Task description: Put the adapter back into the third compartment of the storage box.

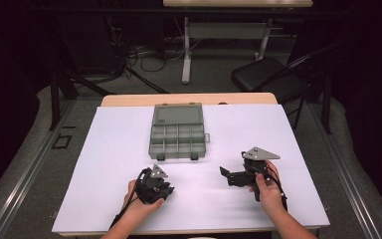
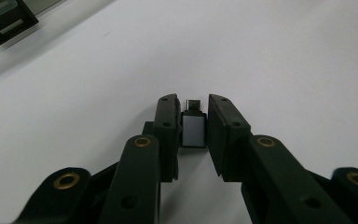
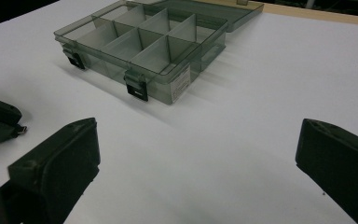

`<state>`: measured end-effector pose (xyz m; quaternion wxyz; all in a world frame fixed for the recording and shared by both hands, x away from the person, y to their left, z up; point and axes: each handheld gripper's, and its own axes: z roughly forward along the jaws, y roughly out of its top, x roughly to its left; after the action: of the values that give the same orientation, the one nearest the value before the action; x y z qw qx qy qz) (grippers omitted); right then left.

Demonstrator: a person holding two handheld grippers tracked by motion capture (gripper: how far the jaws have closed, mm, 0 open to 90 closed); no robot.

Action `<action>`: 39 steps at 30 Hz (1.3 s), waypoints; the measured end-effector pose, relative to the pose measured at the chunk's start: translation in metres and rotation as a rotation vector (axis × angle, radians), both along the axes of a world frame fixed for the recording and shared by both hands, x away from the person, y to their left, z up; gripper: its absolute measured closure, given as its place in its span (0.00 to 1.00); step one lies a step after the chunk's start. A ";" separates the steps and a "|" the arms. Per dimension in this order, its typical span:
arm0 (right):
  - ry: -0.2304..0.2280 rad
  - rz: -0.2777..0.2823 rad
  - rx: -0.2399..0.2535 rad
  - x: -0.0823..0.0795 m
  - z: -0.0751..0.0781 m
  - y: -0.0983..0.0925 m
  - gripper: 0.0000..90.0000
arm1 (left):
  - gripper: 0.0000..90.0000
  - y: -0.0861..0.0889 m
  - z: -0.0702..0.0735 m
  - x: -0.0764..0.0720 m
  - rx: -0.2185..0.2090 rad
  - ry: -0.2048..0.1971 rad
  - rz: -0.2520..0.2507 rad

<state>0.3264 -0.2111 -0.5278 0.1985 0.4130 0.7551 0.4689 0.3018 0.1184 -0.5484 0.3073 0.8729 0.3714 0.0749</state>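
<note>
High view: one white table (image 1: 104, 149) carries one grey box (image 1: 178, 132), its lid laid back flat, and two grippers. The box sits at the far middle, well apart from both side edges. The left gripper (image 1: 165, 189) and right gripper (image 1: 225, 175) are near the front edge, each in a hand, with bare white surface between them and the box. The box's compartments look like two rows of four; nothing can be made out inside them.

Left gripper view: the two black jaws stand narrowly apart around one small adapter (image 2: 193, 129), a silver-faced black piece with a plug end pointing away. It lies on the table, touching the left jaw as far as can be told; a thin gap shows at the right one, so it is not clamped. One box latch (image 2: 7, 23) shows at the top left corner.

Right gripper view: the jaws are wide open with bare table between. The box (image 3: 142, 44) lies ahead, two latches on its near wall, open room all round.
</note>
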 end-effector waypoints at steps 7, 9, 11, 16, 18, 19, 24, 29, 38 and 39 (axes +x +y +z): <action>0.006 -0.003 0.007 0.001 -0.001 -0.001 0.00 | 0.84 0.001 0.000 0.000 -0.002 0.000 -0.002; 0.011 -0.003 0.013 0.001 -0.001 -0.001 0.00 | 0.85 0.001 0.000 0.000 0.000 -0.001 -0.004; 0.010 -0.004 0.013 0.001 -0.001 -0.002 0.00 | 0.85 0.000 0.000 0.000 0.000 -0.004 -0.006; 0.013 -0.005 0.015 0.001 -0.001 -0.002 0.00 | 0.85 0.001 0.000 0.001 0.003 -0.004 -0.012; 0.012 -0.005 0.012 0.002 -0.001 -0.003 0.00 | 0.85 0.001 0.000 0.001 0.001 -0.003 -0.016; 0.012 -0.005 0.017 0.002 -0.002 -0.003 0.00 | 0.85 0.001 0.000 0.001 0.001 -0.003 -0.016; 0.017 -0.004 0.018 0.002 -0.003 -0.003 0.00 | 0.85 0.004 0.003 0.001 -0.015 -0.018 -0.013; 0.024 -0.006 0.023 0.003 -0.003 -0.004 0.00 | 0.85 0.010 0.006 0.003 -0.034 -0.022 0.007; 0.024 -0.004 0.021 0.003 -0.003 -0.004 0.00 | 0.85 0.014 0.009 0.003 -0.047 -0.028 0.019; 0.024 -0.004 0.021 0.003 -0.003 -0.004 0.00 | 0.85 0.015 0.009 0.004 -0.049 -0.032 0.021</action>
<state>0.3298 -0.2148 -0.5312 0.1858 0.4223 0.7516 0.4714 0.3057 0.1330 -0.5391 0.3339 0.8598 0.3773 0.0831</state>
